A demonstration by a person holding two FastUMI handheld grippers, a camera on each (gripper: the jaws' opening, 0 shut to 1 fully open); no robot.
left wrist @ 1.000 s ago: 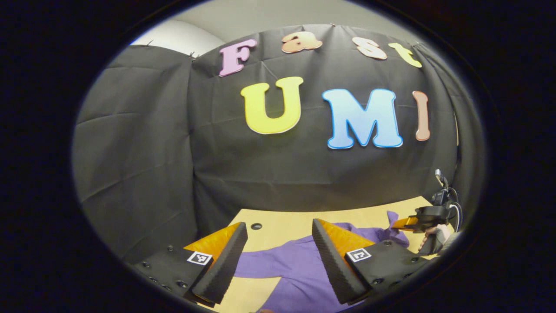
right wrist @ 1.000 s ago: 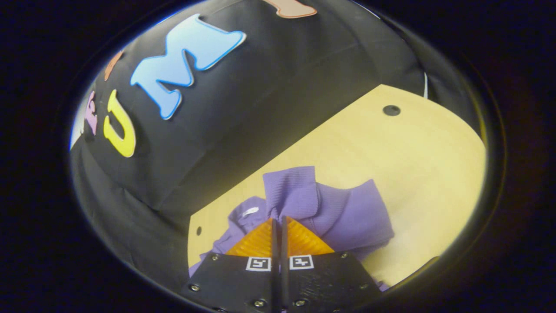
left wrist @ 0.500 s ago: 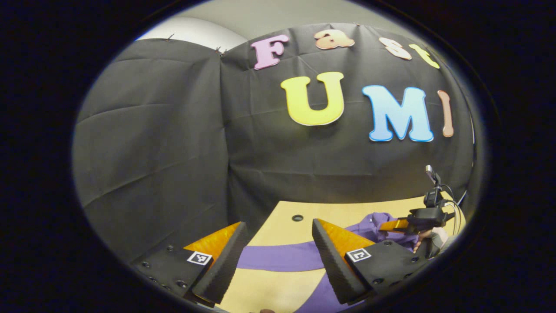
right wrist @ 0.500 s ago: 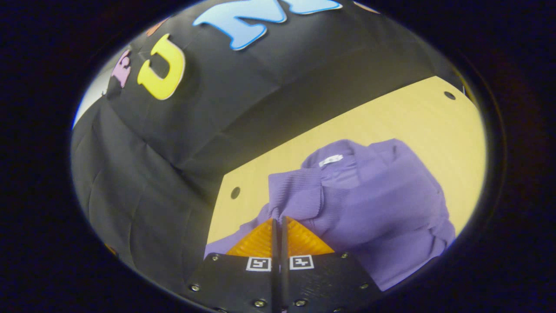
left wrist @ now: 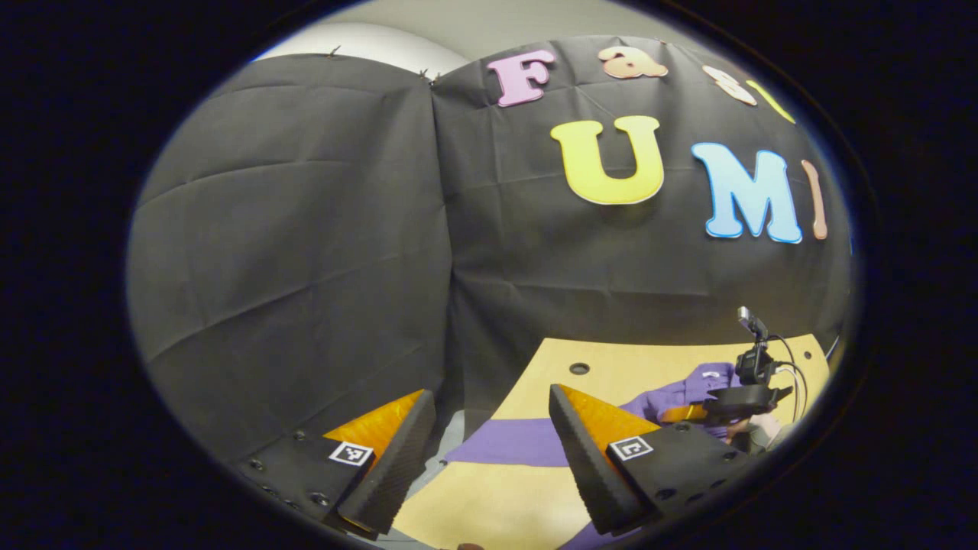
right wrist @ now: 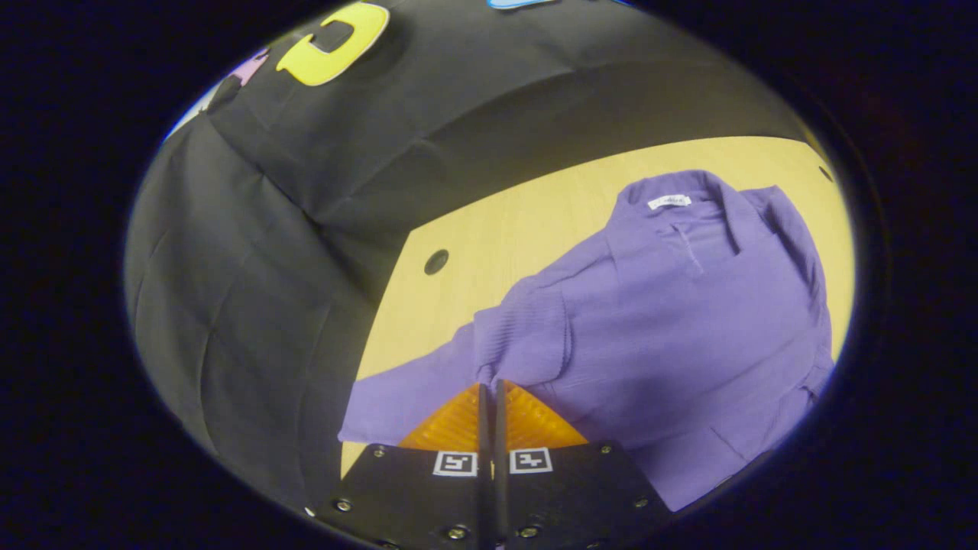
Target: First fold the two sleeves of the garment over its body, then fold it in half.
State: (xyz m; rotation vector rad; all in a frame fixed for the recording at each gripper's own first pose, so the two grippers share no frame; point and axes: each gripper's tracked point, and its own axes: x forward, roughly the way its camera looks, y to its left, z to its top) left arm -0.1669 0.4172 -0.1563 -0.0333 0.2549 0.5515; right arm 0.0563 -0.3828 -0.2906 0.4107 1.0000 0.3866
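No readable text, white neck tag on purple garment too small to read

The shirt lies on the table, collar toward the table's far edge, one sleeve reaching the table's near-left edge beside the hole.

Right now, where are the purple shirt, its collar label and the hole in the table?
purple shirt (right wrist: 672, 305), right gripper view, chest.
collar label (right wrist: 669, 202), right gripper view, white tag.
hole (right wrist: 436, 261), right gripper view, dark centre.
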